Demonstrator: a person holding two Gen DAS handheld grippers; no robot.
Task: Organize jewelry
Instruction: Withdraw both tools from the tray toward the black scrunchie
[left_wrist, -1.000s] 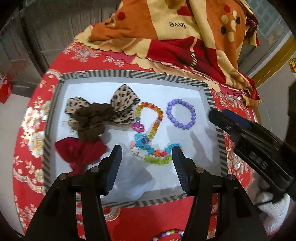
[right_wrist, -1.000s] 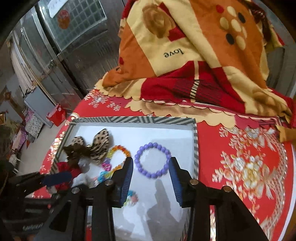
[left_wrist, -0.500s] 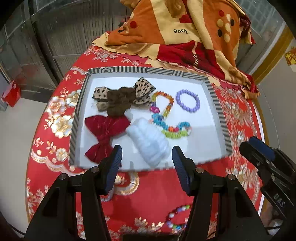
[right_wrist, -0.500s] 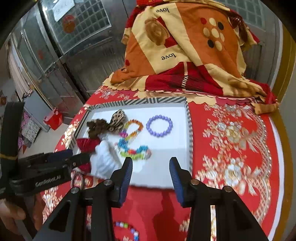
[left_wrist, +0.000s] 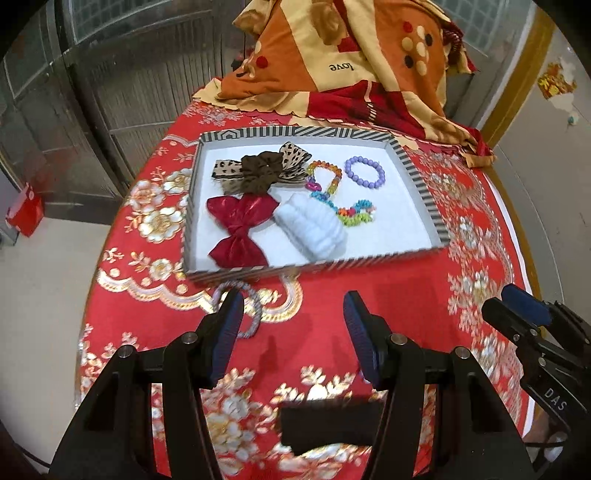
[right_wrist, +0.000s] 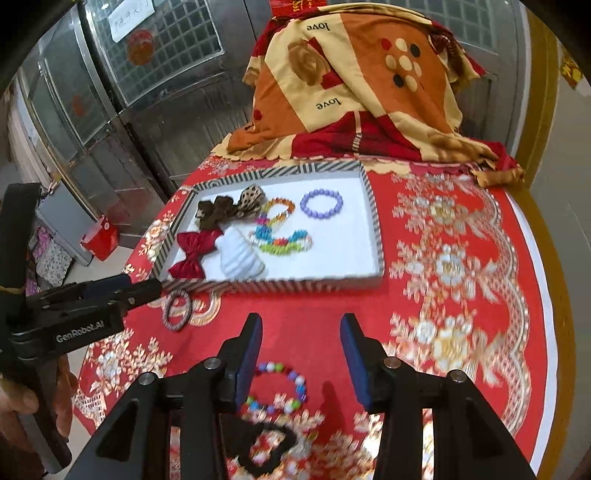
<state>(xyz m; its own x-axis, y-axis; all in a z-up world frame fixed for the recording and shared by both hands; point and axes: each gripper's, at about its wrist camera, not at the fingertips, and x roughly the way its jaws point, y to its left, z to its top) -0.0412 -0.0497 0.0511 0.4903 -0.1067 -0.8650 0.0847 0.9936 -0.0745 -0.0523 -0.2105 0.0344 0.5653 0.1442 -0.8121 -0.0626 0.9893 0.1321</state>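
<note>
Blue-padded jaws of the left gripper (left_wrist: 293, 325) and the right gripper (right_wrist: 301, 349) both gape wide and hold nothing. One multicoloured bead bracelet (right_wrist: 277, 387) lies on the red floral-clothed counter (right_wrist: 454, 295) beneath the right jaws; one grey sparkly hair ring (left_wrist: 240, 310) sits by the left. Beyond, the striped-rim white tray (left_wrist: 424, 192) carries one purple bead bracelet (left_wrist: 365, 172), one rainbow bead necklace (left_wrist: 341, 199), one leopard-and-brown bow (left_wrist: 258, 171), one shiny red bow (left_wrist: 240, 229) and one fluffy white scrunchie (left_wrist: 312, 229).
</note>
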